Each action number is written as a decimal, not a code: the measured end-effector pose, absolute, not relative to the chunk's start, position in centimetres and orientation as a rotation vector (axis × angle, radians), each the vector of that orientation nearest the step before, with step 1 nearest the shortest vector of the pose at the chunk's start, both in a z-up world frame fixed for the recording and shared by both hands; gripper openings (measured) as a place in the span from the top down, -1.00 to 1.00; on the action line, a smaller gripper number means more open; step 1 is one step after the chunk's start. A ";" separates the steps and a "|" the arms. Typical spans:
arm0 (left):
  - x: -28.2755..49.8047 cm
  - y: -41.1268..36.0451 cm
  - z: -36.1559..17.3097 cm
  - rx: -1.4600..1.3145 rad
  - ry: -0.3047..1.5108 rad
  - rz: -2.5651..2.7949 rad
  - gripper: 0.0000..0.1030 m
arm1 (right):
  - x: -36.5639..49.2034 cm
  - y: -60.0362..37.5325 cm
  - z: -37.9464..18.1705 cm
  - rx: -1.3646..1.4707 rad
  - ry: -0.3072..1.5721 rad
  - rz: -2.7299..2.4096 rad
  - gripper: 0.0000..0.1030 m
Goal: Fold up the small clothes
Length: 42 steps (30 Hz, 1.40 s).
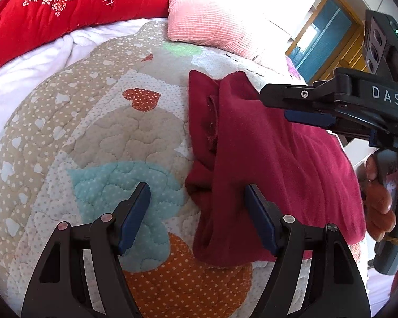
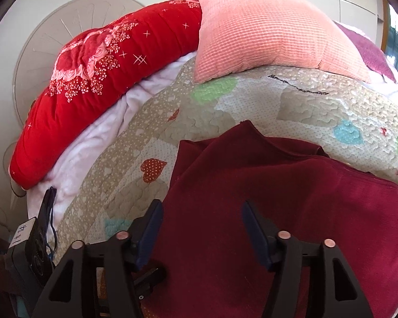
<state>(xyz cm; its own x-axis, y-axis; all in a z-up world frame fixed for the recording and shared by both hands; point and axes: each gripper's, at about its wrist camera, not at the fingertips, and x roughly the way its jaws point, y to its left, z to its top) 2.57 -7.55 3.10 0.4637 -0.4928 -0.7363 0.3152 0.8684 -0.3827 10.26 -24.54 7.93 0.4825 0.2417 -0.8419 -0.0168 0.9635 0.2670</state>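
A dark red garment (image 1: 254, 156) lies partly folded on the patchwork quilt (image 1: 98, 132); it also shows in the right wrist view (image 2: 265, 196). My left gripper (image 1: 197, 193) is open, its jaws wide apart over the garment's left edge, holding nothing. My right gripper (image 2: 200, 212) is open above the garment, empty. In the left wrist view the right gripper's body (image 1: 345, 103) reaches in from the right over the garment's far edge.
A red floral duvet (image 2: 92, 79) and a pink pillow (image 2: 273, 31) lie at the back of the bed. A white sheet (image 2: 98, 143) shows beside the quilt (image 2: 291, 100). A doorway (image 1: 329, 34) is at far right.
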 end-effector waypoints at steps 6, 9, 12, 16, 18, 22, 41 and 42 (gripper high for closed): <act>2.9 -7.2 2.8 -0.307 0.998 -0.558 -0.44 | 12.4 -23.8 7.1 0.279 1.078 0.156 -0.27; 3.2 -7.0 2.5 -0.338 1.010 -0.572 -0.44 | 14.5 -22.7 6.2 0.271 1.116 0.136 -0.28; 3.3 -7.0 2.3 -0.344 1.011 -0.574 -0.45 | 16.3 -21.2 5.4 0.194 1.154 0.111 -0.32; 3.5 -7.0 2.2 -0.357 1.007 -0.577 -0.48 | 18.5 -19.1 3.3 0.053 1.246 0.076 -0.39; 3.5 -6.7 2.0 -0.365 1.004 -0.578 -0.49 | 19.0 -18.5 2.7 -0.011 1.247 0.056 -0.36; 3.9 -6.7 1.7 -0.371 0.993 -0.581 -0.53 | 18.0 -18.8 2.4 -0.104 1.157 0.056 0.23; 4.1 -7.3 2.2 -0.417 0.903 -0.707 0.52 | 11.4 -26.7 7.6 0.270 0.998 0.151 0.65; 3.6 -7.6 2.7 -0.399 0.887 -0.710 0.56 | 11.3 -26.9 7.5 0.277 1.001 0.146 0.65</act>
<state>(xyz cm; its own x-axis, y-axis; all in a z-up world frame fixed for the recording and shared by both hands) 3.57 -7.57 2.73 0.4288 -0.7068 -0.5626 0.3938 0.7067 -0.5878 11.28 -26.91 7.53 0.5331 0.2472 -0.8091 0.0054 0.9554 0.2954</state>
